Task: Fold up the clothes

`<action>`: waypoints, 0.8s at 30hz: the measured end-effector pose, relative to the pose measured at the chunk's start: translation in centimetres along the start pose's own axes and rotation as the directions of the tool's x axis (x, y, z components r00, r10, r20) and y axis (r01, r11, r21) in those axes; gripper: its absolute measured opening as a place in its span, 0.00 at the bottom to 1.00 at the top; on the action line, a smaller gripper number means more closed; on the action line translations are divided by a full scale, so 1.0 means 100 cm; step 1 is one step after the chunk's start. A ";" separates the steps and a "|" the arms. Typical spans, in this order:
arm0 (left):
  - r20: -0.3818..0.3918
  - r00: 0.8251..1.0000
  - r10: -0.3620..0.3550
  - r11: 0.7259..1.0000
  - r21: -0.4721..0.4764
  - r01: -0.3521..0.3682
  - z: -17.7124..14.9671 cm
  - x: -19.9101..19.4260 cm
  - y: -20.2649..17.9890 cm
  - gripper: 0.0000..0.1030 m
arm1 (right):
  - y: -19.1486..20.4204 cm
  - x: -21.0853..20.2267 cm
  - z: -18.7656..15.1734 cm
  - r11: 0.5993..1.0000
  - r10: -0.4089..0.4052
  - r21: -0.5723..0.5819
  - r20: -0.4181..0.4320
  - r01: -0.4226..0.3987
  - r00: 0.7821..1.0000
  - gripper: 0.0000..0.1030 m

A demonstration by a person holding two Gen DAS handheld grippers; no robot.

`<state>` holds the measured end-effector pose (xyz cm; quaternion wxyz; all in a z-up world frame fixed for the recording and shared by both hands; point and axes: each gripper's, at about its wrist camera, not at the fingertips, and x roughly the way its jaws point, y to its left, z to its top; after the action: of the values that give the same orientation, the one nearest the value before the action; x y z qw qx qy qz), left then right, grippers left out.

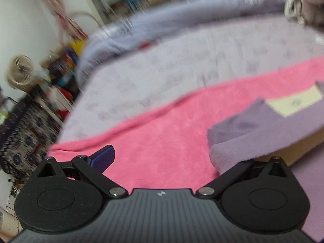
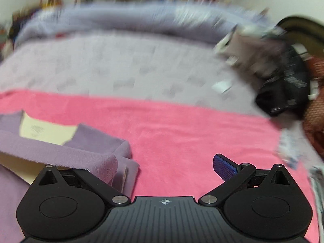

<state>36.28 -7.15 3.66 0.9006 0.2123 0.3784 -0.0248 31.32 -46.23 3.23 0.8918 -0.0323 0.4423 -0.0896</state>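
Two fisheye views over bed, both motion-blurred.

Left gripper [image 1: 162, 158]: jaws wide apart, holding nothing. One blue pad visible at left; other side hidden under cloth.

Purple garment [image 1: 263, 125] lies between grippers, on pink towel [image 1: 162, 137] spread over lilac bedcover [image 1: 182, 60]. From left gripper it sits to right, edge draped over right finger linkage. Pale yellow lining shows at neck.

Right gripper [image 2: 166, 170]: jaws wide apart, empty. Purple garment [image 2: 91, 149] to its left, overlapping left linkage. Garment's long axis appears to run across, gripper to gripper; neither clearly nearer.

Far right: jumbled clothes pile [image 2: 273, 77].

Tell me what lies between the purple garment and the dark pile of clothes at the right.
Only bare pink towel lies between the purple garment and the dark clothes pile, in the right wrist view.
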 end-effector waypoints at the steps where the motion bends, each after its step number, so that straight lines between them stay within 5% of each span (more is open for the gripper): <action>1: -0.042 0.999 -0.014 1.000 0.019 0.015 0.004 0.014 -0.003 1.00 | 0.002 0.015 0.006 1.000 0.008 -0.014 -0.058 -0.009 0.998 1.00; 5: -0.156 0.983 -0.101 0.995 0.008 0.104 0.023 0.047 0.000 1.00 | 0.004 0.052 0.028 0.997 0.072 -0.015 -0.214 -0.077 0.974 1.00; 9: -0.279 0.928 -0.248 0.963 -0.177 0.204 0.033 0.071 0.028 1.00 | -0.017 0.059 0.046 0.980 0.191 0.100 -0.270 -0.169 0.944 1.00; 13: -0.315 0.852 -0.418 0.847 -0.473 0.241 0.030 0.093 0.056 1.00 | -0.045 0.073 0.044 0.912 0.330 0.356 -0.342 -0.204 0.880 1.00; 17: -0.291 0.847 -0.444 0.772 -0.604 0.197 0.023 0.098 0.065 1.00 | -0.065 0.091 0.033 0.818 0.443 0.548 -0.405 -0.175 0.800 1.00; 20: -0.266 0.855 -0.445 0.748 -0.636 0.192 0.024 0.092 0.068 1.00 | -0.084 0.072 0.026 0.716 0.508 0.647 -0.226 -0.262 0.831 0.99; 21: -0.246 0.861 -0.445 0.730 -0.657 0.189 0.024 0.090 0.072 1.00 | -0.093 0.062 0.022 0.668 0.500 0.686 -0.127 -0.288 0.857 0.99; 24: -0.180 0.881 -0.438 0.628 -0.762 0.156 0.024 0.081 0.092 1.00 | -0.120 0.035 0.011 0.518 0.445 0.774 0.119 -0.364 0.887 1.00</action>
<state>45.56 1.24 2.86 0.8100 -0.2289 0.5397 0.0147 32.69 -58.67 2.76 0.7897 0.4647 0.3954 -0.0634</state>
